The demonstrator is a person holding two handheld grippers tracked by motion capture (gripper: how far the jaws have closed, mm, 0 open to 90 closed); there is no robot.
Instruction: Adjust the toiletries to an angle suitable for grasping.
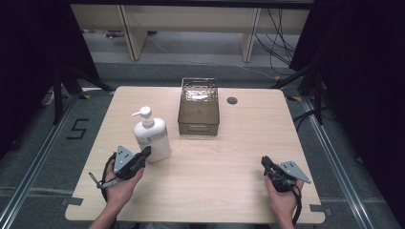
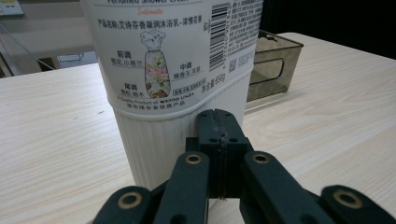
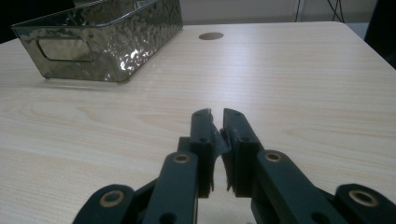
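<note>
Each hand holds a black gripper, the left gripper (image 1: 143,155) and the right gripper (image 1: 265,163), with 2 jaws on linked bars pinned by brass-ringed rivets, a grey 3-cornered plate on top and a black cable trailing behind. The forearms are bare.

Smoky, see-through bin (image 1: 198,107) with handle cut-outs, standing mid-table toward far edge of light wooden table (image 1: 229,181); round cable hole (image 1: 232,100) just beside bin; number marking on grey floor (image 1: 77,129)
</note>
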